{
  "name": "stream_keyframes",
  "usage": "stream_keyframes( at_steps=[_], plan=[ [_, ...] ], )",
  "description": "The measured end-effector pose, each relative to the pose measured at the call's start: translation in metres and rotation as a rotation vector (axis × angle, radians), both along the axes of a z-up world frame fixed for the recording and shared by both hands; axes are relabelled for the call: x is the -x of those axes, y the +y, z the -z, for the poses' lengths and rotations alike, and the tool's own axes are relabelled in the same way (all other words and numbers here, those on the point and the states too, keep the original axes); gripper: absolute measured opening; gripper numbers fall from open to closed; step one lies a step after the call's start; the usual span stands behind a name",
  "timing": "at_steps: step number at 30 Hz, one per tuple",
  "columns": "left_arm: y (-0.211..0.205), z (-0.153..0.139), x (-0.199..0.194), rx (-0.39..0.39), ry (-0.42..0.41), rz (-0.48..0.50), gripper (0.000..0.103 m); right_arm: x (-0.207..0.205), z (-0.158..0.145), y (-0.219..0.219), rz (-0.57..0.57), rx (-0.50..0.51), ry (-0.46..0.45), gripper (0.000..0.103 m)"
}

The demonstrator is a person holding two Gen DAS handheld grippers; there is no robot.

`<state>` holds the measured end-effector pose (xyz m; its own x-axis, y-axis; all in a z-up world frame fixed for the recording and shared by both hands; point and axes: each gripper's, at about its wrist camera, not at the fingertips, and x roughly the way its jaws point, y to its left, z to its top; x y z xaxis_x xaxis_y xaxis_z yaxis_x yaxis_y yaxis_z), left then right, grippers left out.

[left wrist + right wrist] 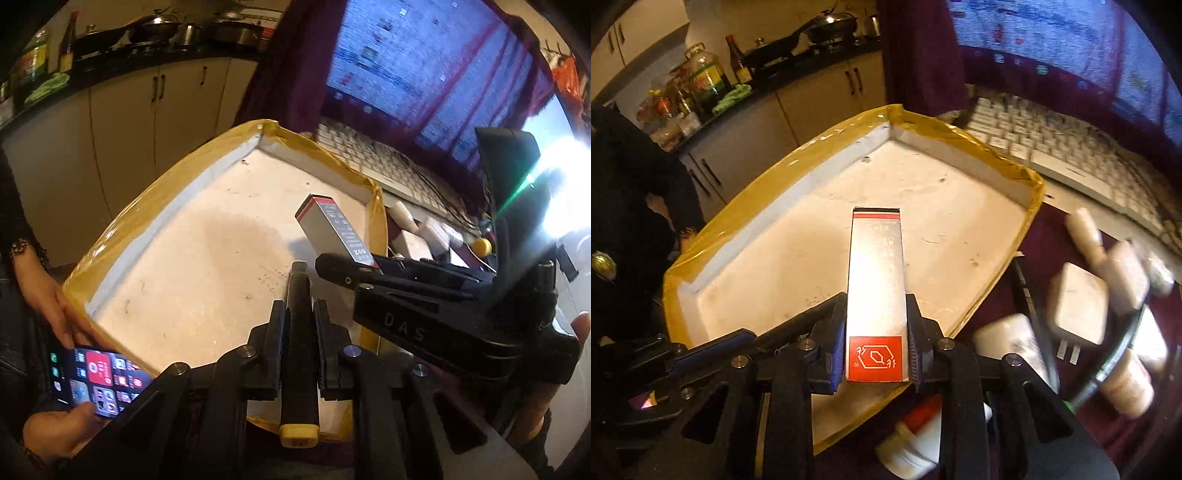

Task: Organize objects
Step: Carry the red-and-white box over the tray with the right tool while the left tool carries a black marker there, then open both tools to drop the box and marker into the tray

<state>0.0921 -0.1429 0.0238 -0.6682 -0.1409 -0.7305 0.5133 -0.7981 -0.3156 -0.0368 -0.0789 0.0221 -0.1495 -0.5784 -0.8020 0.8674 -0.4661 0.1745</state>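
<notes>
A shallow white foam tray with yellow tape on its rim [110, 236] [713, 229] lies below both grippers. My left gripper [300, 325] is shut on a black marker with a yellow cap [299, 369] and holds it over the tray's near edge. My right gripper [876, 332] is shut on a long silver box with a red end [876, 280], held over the tray; the box [332, 229] and that gripper [354, 271] also show in the left wrist view, at the tray's right side.
White chargers and small bottles [1075, 302] lie on the dark red cloth right of the tray. A white keyboard [1052, 147] and a monitor [424, 62] stand behind. A person's hands hold a phone [96, 376] at the tray's left edge. Kitchen cabinets [122, 122] are beyond.
</notes>
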Motion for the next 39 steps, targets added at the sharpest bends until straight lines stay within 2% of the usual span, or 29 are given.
stream_keyframes(
  at_steps=[4, 6, 9, 17, 24, 36, 39],
  plan=[
    [0.014, 0.0, 0.01, 0.01, -0.009, 0.037, 0.012, 0.009, -0.002, 0.017, 0.004, 0.007, -0.021, 0.025],
    [0.018, -0.002, 0.013, 0.016, -0.012, 0.044, 0.012, 0.009, -0.003, 0.024, 0.01, -0.009, 0.0, 0.025],
    [0.019, -0.002, 0.013, 0.049, -0.024, 0.029, 0.012, 0.009, -0.002, 0.026, 0.01, -0.021, 0.027, 0.025],
    [0.007, 0.004, 0.01, 0.038, -0.044, -0.004, 0.012, 0.001, 0.004, 0.013, 0.015, -0.056, 0.092, 0.025],
    [0.013, 0.004, 0.011, 0.075, -0.059, -0.004, 0.012, 0.003, 0.005, 0.016, 0.025, -0.052, 0.084, 0.025],
    [0.016, 0.006, 0.014, 0.088, -0.073, 0.007, 0.012, 0.003, 0.003, 0.018, 0.025, -0.032, 0.054, 0.025],
    [0.019, 0.006, 0.016, 0.097, -0.079, 0.022, 0.019, 0.004, 0.003, 0.018, 0.022, -0.027, 0.044, 0.027]
  ],
)
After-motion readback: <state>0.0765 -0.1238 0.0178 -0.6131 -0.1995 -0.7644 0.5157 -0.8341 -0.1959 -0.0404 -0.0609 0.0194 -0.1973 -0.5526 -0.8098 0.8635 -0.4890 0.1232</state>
